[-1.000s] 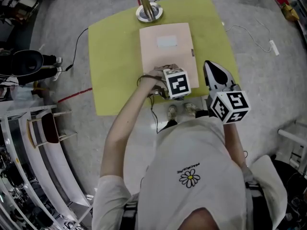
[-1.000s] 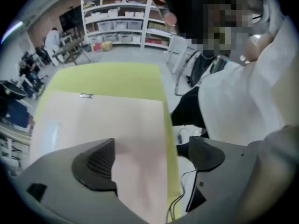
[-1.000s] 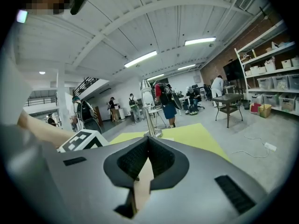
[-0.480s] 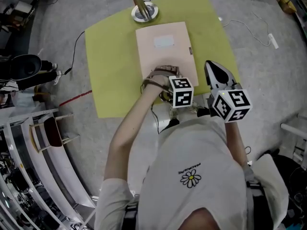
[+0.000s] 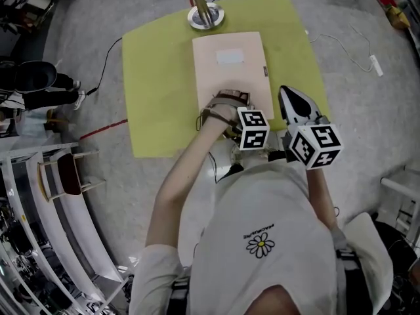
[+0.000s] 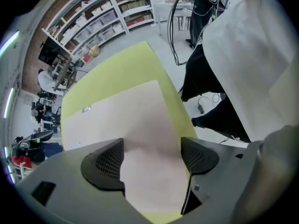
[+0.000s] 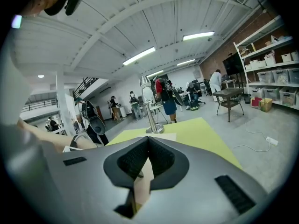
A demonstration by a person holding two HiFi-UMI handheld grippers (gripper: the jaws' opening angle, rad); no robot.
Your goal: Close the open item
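A pale pink folder (image 5: 230, 64) lies flat and closed on a yellow-green mat (image 5: 157, 77), a white label (image 5: 230, 57) on its cover. My left gripper (image 6: 152, 160) hovers over the folder's near end, its marker cube (image 5: 252, 128) beside the left hand. Its jaws stand open with only the folder's cover (image 6: 140, 120) showing between them. My right gripper (image 5: 283, 90) is held up to the right of the folder, off its edge, with its jaws shut on nothing (image 7: 148, 141).
A metal stand on a round base (image 5: 205, 12) sits at the mat's far edge, just beyond the folder. A white cable (image 5: 341, 48) trails over the floor at the right. A chair (image 5: 62, 176) and curved racks stand at the left. People stand in the far background.
My left gripper has drawn back toward the person, along the folder's near end. The folder stays flat and closed. The right gripper has barely moved.
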